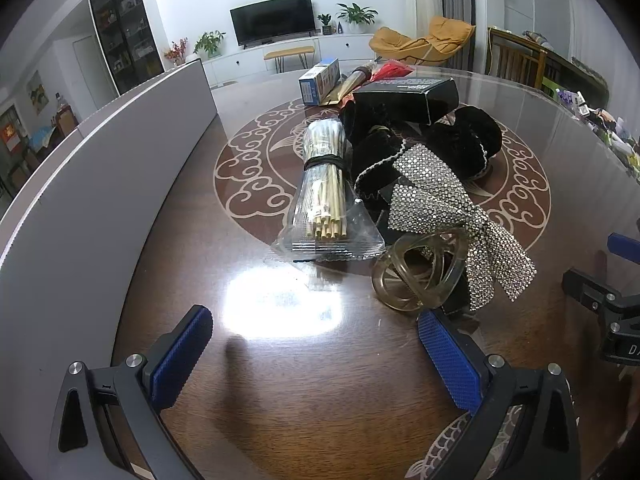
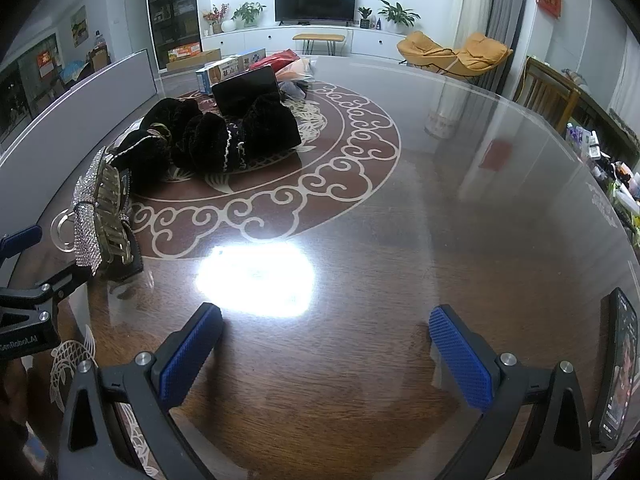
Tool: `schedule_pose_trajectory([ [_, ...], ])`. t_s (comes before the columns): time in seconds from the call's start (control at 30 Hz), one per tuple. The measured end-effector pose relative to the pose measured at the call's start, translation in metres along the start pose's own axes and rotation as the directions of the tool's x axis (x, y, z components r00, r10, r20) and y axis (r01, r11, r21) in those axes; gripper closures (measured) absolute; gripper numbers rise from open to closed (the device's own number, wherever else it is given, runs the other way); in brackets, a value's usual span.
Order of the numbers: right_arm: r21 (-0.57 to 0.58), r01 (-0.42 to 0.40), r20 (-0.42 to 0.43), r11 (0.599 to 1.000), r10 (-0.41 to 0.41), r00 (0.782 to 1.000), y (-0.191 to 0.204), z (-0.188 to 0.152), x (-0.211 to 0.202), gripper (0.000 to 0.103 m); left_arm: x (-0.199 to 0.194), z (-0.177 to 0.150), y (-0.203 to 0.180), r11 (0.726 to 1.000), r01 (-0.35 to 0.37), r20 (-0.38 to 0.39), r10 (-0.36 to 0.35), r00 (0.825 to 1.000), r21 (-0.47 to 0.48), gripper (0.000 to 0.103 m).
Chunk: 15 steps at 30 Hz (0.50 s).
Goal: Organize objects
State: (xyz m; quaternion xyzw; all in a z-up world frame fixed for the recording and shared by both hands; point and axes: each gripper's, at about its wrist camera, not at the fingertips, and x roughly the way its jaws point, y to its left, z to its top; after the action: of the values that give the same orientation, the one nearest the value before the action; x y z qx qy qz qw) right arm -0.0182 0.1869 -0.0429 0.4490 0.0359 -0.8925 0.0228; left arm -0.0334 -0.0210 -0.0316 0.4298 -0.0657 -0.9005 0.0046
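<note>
Round wooden table [image 1: 304, 392] under glass, pale scrollwork ring at centre, strong lamp glare near the front edge. Grey board [image 1: 100, 184] standing upright along the left rim. Pile of goods heaped near the middle: black velvet hair ties [image 2: 224, 136] bunched together, black box [image 1: 408, 96] resting on their far side, blue-and-white carton [image 1: 318, 80] beyond. Clear packet of wooden sticks [image 1: 326, 196], banded with a black elastic, lying just left of the velvet. Sequinned bow [image 1: 448, 216] draped over the near edge of the pile, touching a translucent hair claw [image 1: 420, 272]. Phone [image 2: 618, 372] propped at the right rim. Left gripper [image 1: 316, 356] spread wide, nothing between the blue pads, right finger [image 1: 448, 360] just short of the claw. Right gripper [image 2: 326, 356] likewise wide and unloaded, over bare wood, well apart from the pile.
</note>
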Motion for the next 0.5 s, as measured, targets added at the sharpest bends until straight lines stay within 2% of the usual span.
schedule_pose_trajectory([
  [0.5, 0.004, -0.011, -0.005, 1.0, 0.011, 1.0, -0.0001, 0.0002, 0.001, 0.0, 0.003, 0.0002, 0.0027, 1.0, 0.013, -0.006, -0.013, 1.0, -0.007, 0.0],
])
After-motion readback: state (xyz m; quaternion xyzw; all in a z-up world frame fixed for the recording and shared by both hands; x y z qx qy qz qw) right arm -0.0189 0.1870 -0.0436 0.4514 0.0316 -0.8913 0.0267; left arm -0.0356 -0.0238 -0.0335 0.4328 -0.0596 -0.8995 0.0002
